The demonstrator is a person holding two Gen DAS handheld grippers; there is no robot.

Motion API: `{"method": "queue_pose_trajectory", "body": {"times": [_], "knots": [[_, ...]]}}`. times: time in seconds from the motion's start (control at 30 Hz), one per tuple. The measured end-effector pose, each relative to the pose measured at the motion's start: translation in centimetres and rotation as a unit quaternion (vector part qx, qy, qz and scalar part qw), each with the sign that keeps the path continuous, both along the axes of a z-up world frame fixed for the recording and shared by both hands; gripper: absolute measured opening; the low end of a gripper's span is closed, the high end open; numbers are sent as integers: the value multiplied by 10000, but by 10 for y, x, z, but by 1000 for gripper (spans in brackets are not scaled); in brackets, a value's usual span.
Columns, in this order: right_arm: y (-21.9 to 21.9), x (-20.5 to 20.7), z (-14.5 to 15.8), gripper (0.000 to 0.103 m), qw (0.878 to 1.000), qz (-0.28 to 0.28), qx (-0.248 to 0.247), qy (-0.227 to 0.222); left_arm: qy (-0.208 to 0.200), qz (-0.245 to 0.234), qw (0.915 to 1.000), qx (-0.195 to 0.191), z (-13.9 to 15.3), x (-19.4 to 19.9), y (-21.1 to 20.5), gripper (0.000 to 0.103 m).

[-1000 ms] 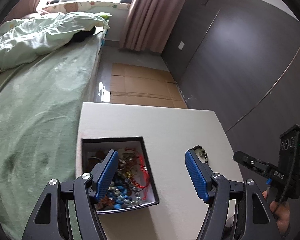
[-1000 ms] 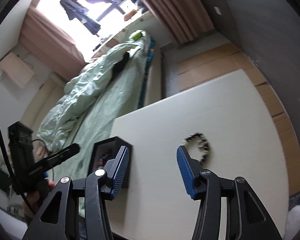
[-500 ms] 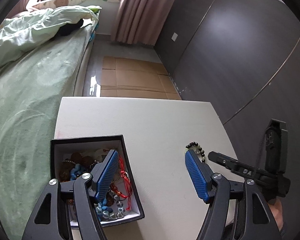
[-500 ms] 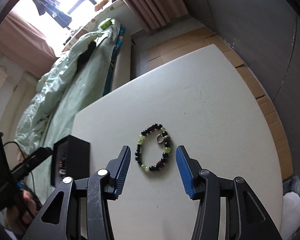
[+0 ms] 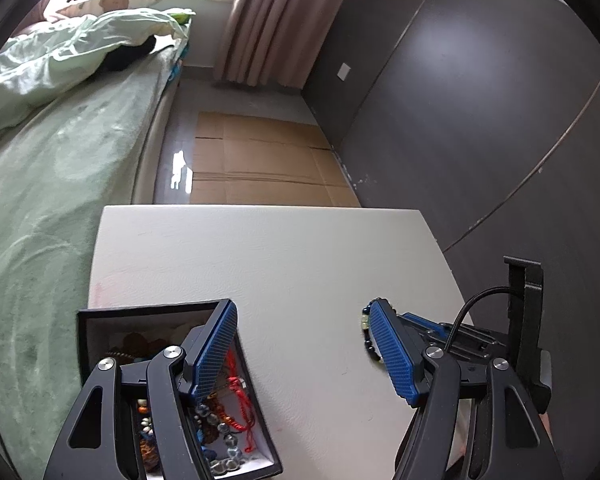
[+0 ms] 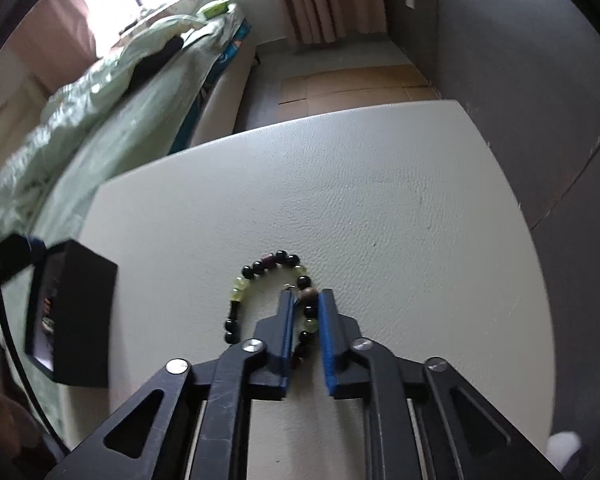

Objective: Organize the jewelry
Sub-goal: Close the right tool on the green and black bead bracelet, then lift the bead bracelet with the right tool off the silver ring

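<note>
A bracelet of black and pale green beads (image 6: 260, 276) lies on the white table (image 6: 380, 200). My right gripper (image 6: 305, 300) is down on it, its blue pads closed around the bracelet's right side. A black box (image 5: 100, 320) with a white inside, full of several beaded and red-cord pieces, sits at the table's left edge; it also shows in the right wrist view (image 6: 72, 312). My left gripper (image 5: 300, 344) is open and empty, its left finger over the box. A few beads of the bracelet (image 5: 366, 328) peek beside its right finger.
A bed with green bedding (image 5: 40, 160) runs along the table's left side. A dark wall (image 5: 480, 120) stands to the right. Cardboard sheets (image 5: 260, 160) lie on the floor beyond the table's far edge.
My right gripper came down onto the bracelet and its jaws narrowed from wide open to closed around the right side. The left gripper drifted slightly, still open over the box.
</note>
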State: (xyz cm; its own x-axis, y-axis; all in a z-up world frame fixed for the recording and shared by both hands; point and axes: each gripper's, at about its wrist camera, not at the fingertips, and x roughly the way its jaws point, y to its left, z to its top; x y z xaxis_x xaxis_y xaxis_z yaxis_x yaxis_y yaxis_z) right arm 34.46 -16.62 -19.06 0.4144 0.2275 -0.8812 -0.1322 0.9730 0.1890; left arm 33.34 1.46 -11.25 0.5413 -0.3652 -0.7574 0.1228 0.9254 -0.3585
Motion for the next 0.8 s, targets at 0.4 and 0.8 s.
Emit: {"method": "queue_pose_trajectory", "body": {"times": [0.4, 0.8], "knots": [[-36, -13, 21, 9, 9904, -26, 1381, -12, -4, -343, 9991, 230, -6, 11, -39, 70], [-57, -32, 45, 9, 9736, -123, 2252, -365, 231, -645, 9963, 525, -26, 21, -78, 58]]}}
